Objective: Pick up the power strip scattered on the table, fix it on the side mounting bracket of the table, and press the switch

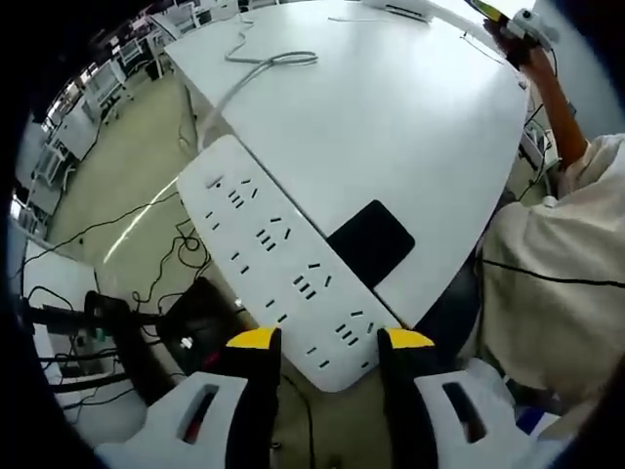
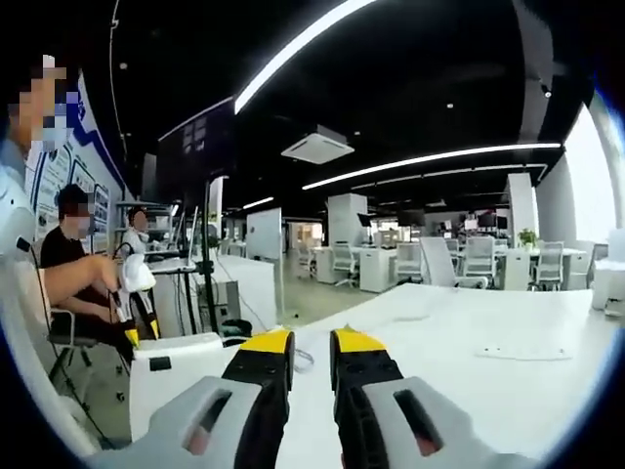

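Observation:
A long white power strip [image 1: 273, 244] runs diagonally along the edge of the white table [image 1: 410, 127]. Its near end hangs past the table corner, over the floor. My left gripper [image 1: 330, 338] has its yellow-tipped jaws on either side of that near end and is shut on it. The strip's white cable [image 1: 256, 61] loops from the far end across the tabletop. In the left gripper view, the person's outstretched arm holds my right gripper [image 1: 516, 23] at the far table edge. In the right gripper view, my right gripper [image 2: 312, 344] has its jaws close together with nothing between them, above the table [image 2: 488, 391].
A black patch [image 1: 371, 240] sits on the table beside the strip. Below the table edge are black cables and dark equipment [image 1: 146, 322] on the floor. The person's torso [image 1: 557, 283] stands at the right. Seated people [image 2: 78, 264] and office desks lie beyond.

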The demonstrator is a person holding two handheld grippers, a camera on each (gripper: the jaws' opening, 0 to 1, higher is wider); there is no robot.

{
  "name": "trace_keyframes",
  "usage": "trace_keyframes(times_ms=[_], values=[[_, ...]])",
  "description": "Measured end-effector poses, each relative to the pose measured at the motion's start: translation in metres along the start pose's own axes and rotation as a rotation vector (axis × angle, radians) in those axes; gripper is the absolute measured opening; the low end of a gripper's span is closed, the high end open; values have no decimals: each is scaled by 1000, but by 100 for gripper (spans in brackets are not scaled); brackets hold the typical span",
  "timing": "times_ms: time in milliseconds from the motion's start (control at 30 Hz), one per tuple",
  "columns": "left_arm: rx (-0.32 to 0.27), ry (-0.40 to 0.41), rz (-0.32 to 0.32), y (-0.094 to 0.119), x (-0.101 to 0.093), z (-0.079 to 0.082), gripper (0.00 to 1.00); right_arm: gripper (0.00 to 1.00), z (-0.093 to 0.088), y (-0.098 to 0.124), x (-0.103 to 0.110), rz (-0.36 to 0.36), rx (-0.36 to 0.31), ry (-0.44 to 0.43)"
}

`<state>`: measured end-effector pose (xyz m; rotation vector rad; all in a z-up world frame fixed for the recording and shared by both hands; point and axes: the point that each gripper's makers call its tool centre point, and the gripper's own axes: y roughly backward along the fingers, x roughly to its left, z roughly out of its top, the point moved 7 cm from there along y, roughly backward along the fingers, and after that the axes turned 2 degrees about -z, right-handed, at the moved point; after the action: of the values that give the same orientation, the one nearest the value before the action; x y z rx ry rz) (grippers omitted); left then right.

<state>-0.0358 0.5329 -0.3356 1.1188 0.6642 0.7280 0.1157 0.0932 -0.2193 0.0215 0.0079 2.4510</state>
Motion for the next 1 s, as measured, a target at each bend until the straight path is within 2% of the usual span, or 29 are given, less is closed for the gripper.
trace_keyframes(times_ms=[267,833,1000], values=[[-4,-1,-2,0,8,-1,44,0,3,-8,2,0,31,-10],[15,-9,-2,0,9,1,44,0,14,-27,14,41,72,-6],[16,-9,-2,-1,5,2,44,0,18,-33,21,63,94,-28]])
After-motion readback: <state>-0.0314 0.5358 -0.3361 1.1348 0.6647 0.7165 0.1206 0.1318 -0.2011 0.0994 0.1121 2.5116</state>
